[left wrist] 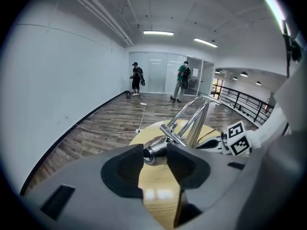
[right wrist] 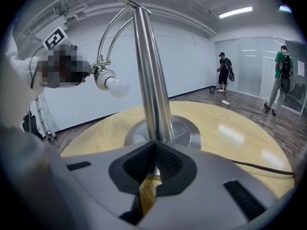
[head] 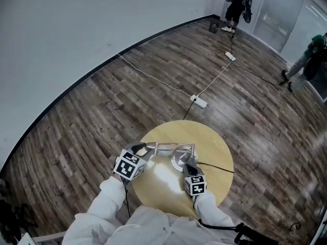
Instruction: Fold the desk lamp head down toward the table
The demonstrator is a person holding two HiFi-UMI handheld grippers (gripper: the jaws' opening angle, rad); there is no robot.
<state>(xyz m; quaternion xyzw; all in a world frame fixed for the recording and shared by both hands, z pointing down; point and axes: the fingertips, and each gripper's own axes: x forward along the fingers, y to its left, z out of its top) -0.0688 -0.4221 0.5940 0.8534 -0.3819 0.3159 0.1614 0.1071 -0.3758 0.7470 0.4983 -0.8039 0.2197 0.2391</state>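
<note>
A chrome desk lamp stands on a round wooden table (head: pixel 217 146). Its round base (head: pixel 178 162) sits near the middle, and its arms reach left to the lamp head (head: pixel 148 147). My left gripper (head: pixel 141 151) is at that head. In the left gripper view the chrome socket (left wrist: pixel 154 150) lies between the two pads, which touch it on both sides. The right gripper view shows the white bulb (right wrist: pixel 116 86) hanging well above the tabletop. My right gripper (right wrist: pixel 154 152) is closed on the upright stem (right wrist: pixel 151 80) just above the base (right wrist: pixel 187 128).
A black cord (head: pixel 215 168) runs from the base off the table's right edge. White power strips (head: pixel 199 102) and cables lie on the wooden floor beyond. Two people (head: pixel 236 6) stand far off by the glass wall. A white wall curves along the left.
</note>
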